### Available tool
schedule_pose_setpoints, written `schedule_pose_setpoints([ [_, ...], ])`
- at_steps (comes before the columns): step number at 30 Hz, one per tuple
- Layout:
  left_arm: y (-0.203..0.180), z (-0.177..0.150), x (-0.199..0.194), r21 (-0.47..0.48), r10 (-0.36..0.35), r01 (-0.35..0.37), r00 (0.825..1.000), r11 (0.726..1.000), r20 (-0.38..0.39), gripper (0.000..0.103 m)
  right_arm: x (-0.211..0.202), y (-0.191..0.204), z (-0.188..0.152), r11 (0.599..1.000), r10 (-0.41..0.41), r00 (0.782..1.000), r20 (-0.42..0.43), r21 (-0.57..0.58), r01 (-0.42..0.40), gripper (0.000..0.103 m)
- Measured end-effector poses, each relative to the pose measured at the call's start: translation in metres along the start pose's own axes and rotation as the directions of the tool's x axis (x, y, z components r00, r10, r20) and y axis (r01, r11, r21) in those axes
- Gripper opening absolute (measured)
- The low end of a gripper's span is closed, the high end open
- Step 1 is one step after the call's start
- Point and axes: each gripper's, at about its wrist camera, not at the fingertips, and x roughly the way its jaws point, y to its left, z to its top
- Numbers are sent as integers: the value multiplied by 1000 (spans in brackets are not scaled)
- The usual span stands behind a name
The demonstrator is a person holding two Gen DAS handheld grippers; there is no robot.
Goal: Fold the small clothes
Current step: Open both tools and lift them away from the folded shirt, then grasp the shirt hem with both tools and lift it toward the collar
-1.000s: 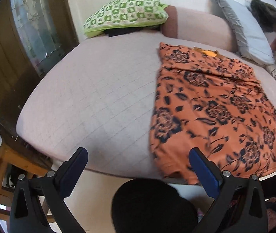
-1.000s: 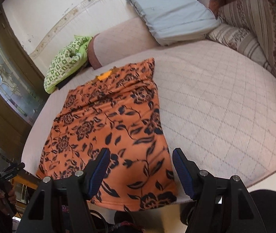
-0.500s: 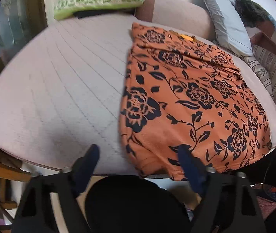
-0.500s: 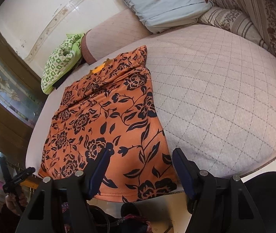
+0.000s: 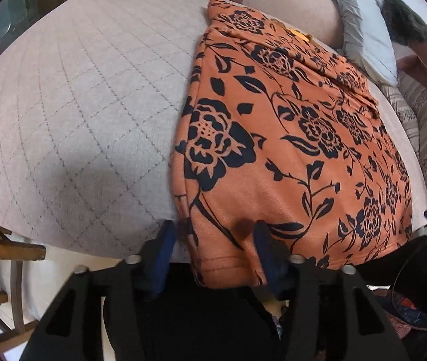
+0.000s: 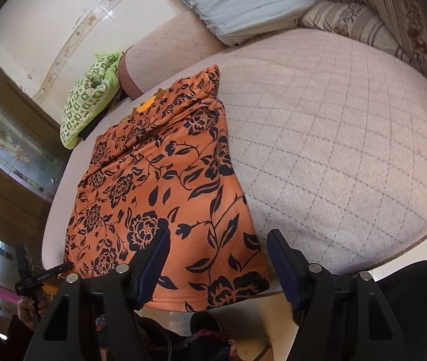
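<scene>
Orange cloth (image 5: 288, 138) with a black flower and leaf print lies flat on the quilted bed cover (image 5: 78, 105), a pale pinkish-grey fabric stitched in a diamond pattern. The garment is long and roughly rectangular, with a soft, slightly fuzzy surface; its near hem hangs a little over the rounded edge of the bed.

At the near left corner of the cloth, the left gripper (image 5: 213, 240) points steeply down. Its blue padded jaws are closing, and the hem corner sits between them, but the pads do not seem to press it yet. The right gripper (image 6: 218, 258) hovers over the near right corner of the same cloth with its jaws standing apart; the left pad is above the print, the right pad is above the bare cover beside it.

At the far end rest a green patterned cushion (image 6: 88, 102), a smooth grey-blue pillow (image 6: 237, 0) and a striped floral pillow (image 6: 357, 21).
</scene>
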Motion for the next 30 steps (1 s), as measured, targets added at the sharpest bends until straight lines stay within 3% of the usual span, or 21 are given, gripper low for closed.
schedule_pose_setpoints([
  [3,-4,2,1,7,-21,21,1000,1000,2,54,5,-10,-1,999,18,1000,-26,48,-17,70],
  [7,-13,6,5,49,34,-33,999,998,-6,30,17,-20,-2,997,9,998,-62,72,-4,70],
  [9,-10,6,5,43,41,-41,999,998,-3,24,30,-25,-1,996,11,995,-104,88,-1,70],
  [12,-5,6,3,28,24,-24,1000,999,-4,24,49,-28,-8,993,27,984,-179,114,-7,70],
  [15,-11,4,6,44,17,-16,1000,999,-17,45,66,-22,-21,996,5,972,-235,91,17,70],
  [16,-13,3,6,55,23,-22,1000,998,-15,45,66,-17,-23,998,-19,976,-218,62,33,68],
  [18,-21,2,7,94,49,-48,999,994,-11,39,64,-9,-24,997,-73,975,-209,-7,74,38],
  [19,-23,2,7,111,67,-65,998,992,-7,30,64,-7,-24,996,-93,972,-215,-29,89,16],
  [20,-24,2,6,130,84,-83,996,988,-3,11,63,-7,-23,996,-90,971,-223,-29,85,11],
  [25,-20,7,-6,104,26,-26,1000,994,1,7,43,-3,-16,1000,31,980,-198,7,-30,7],
  [30,-14,22,-51,78,-112,105,989,991,92,7,10,2,3,978,203,971,-127,71,-196,7],
])
